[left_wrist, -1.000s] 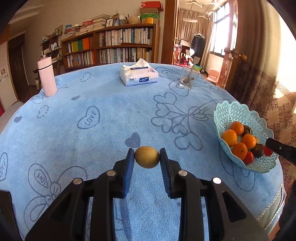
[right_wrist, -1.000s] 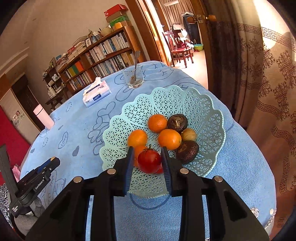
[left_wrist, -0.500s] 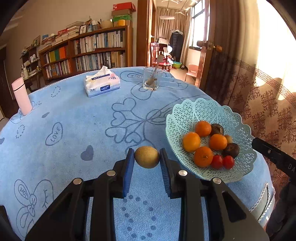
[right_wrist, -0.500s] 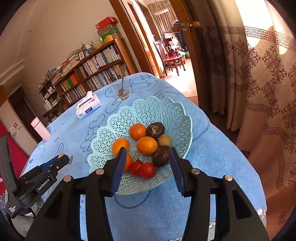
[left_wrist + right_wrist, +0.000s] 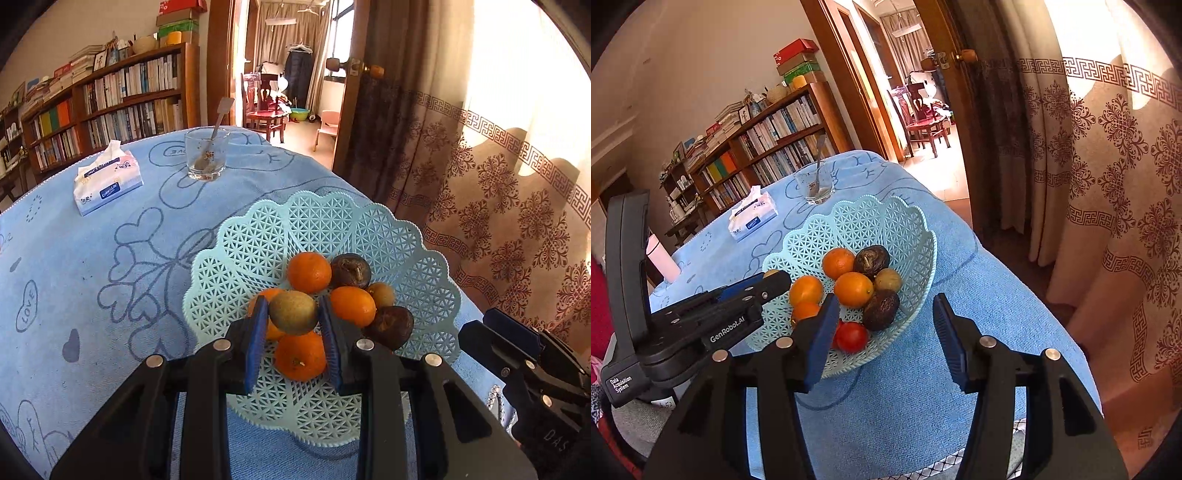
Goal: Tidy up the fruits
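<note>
A pale green lattice basket (image 5: 332, 229) stands near the right edge of the blue-clothed table. It holds several oranges (image 5: 308, 272), dark brown fruits (image 5: 350, 271), a small kiwi (image 5: 380, 293) and two red tomatoes (image 5: 851, 336). My left gripper (image 5: 293, 317) is shut on a yellow-green kiwi (image 5: 293, 312) and hangs just above the oranges at the basket's near side. My right gripper (image 5: 884, 306) is open with nothing between its pads, drawn back at the basket's front right rim. The right gripper's body (image 5: 517, 350) shows at the edge of the left wrist view.
A tissue box (image 5: 107, 181) and a glass with a spoon (image 5: 205, 155) stand further back on the table. A pink bottle (image 5: 661, 254) is at the far left. Patterned curtains (image 5: 498, 192) hang close beyond the table's right edge.
My left gripper has carried the kiwi rightwards across the table to over the basket. My right gripper has let a red tomato go into the basket, opened and pulled back.
</note>
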`<state>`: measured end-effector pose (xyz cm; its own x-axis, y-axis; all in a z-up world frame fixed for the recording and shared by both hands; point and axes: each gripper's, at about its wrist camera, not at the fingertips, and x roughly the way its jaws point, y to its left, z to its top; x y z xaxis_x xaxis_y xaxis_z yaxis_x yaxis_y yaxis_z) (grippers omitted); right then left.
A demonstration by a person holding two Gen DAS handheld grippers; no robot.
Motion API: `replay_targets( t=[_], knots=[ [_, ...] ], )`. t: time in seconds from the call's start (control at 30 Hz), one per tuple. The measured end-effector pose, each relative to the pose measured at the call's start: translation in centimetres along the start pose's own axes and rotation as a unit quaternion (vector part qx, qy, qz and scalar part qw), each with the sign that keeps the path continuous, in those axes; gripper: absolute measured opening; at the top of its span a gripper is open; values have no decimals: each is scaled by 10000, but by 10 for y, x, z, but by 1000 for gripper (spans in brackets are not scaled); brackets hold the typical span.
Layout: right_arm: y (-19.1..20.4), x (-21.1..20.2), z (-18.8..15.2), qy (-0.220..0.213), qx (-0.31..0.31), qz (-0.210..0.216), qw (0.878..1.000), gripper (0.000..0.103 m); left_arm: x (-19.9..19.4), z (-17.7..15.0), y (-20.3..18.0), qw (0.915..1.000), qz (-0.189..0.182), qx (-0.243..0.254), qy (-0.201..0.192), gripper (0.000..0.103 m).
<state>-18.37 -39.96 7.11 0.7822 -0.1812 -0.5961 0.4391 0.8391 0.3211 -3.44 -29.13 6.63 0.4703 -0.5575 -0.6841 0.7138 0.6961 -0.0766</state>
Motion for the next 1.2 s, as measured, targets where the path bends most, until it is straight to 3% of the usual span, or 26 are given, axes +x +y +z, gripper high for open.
replay_targets(
  t=[0.17,0.23,0.37,0.43,0.63,0.77,0.87,1.03,1.2],
  knots=[
    [-3,0,-1,3,7,-24,10000,54,14,3,-10,9999,-62,122,104,30],
    [-4,0,0,-6,6,-48,10000,54,15,4,-9,9999,-41,79,91,48],
    [-5,0,-1,-10,13,-76,10000,64,11,2,-8,9997,140,175,-20,58],
    [-4,0,-2,-20,-7,-96,10000,66,7,1,-7,9994,243,241,-94,73],
    [3,-5,-6,-93,-216,-239,9994,77,-11,-1,-6,9969,527,428,-389,86],
    [8,-10,-12,-113,-409,-368,9984,88,-23,-5,-2,9943,812,468,-506,90],
    [13,-11,-18,-83,-547,-399,9977,97,-30,-8,4,9942,827,403,-561,91],
    [28,-9,-28,21,-887,-518,9947,100,-40,-16,13,9947,835,266,-545,94],
    [38,-5,-34,130,-1007,-492,9936,100,-48,-23,16,9922,1076,282,-561,98]
  ],
)
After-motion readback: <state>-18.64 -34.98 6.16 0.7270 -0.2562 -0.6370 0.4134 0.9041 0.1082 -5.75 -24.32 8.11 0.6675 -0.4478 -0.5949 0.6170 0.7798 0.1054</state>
